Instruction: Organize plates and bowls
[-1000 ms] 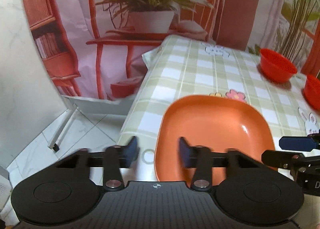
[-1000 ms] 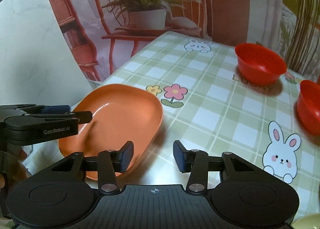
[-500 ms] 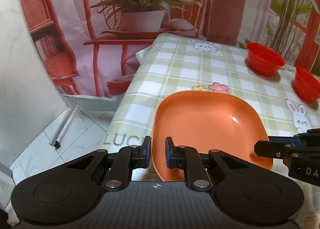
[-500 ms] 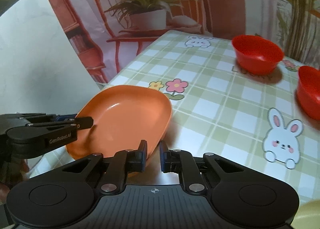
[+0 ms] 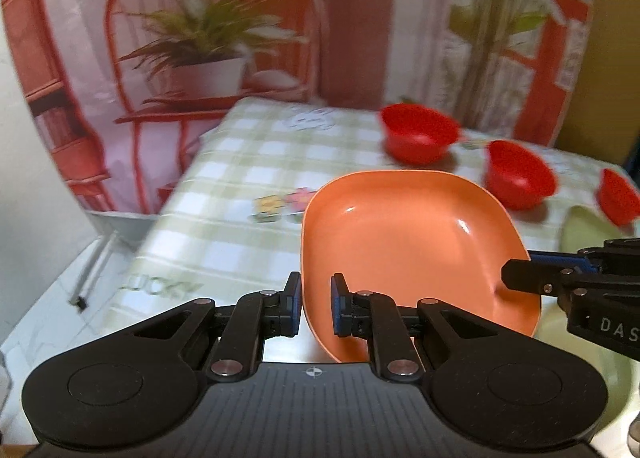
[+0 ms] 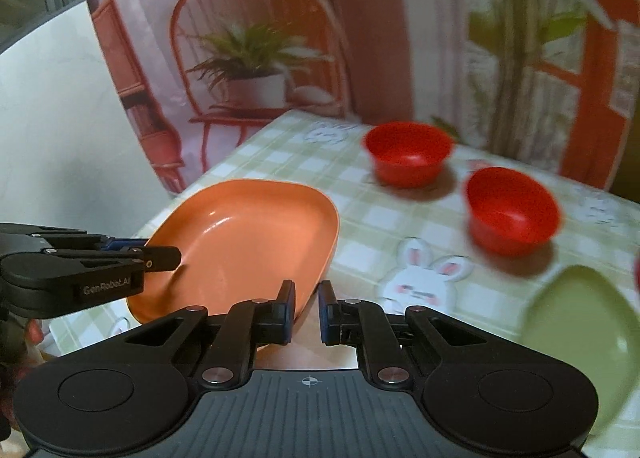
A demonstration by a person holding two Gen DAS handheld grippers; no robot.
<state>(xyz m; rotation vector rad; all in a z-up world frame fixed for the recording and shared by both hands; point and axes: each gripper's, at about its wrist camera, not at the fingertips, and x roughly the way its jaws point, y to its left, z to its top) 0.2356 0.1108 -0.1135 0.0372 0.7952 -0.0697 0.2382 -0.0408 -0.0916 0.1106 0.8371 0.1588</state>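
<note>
I have the glossy orange rounded-square plastic plate [image 5: 412,242] pinched at two places on its rim: my left gripper [image 5: 314,304] is closed down on the near edge at one corner, and my right gripper [image 6: 305,312] is closed on the near edge at the other, each with one pad inside the rim and one outside. The plate looks to be lifted clear of the green-checked table [image 6: 360,218], tilted with its far rim raised, though I cannot see its underside to be sure. Taking that plate as my landmark, two red round bowls [image 6: 408,152] [image 6: 512,212] stand well beyond it, and a pale green plate [image 6: 580,338] of the same shape lies near it, on the right-gripper side. I judge the orange plate to be light and stiff (thin moulded plastic, by the sheen and the thin lip), not fragile, but slick, so a single pinch on that sloping wall could let it swivel or slide out. Holding it on the rim at two corners, as now, seems the right way, with the pads well down over the lip. If it is meant to nest on the green plate, I would keep it level and lower it squarely before letting go.
</note>
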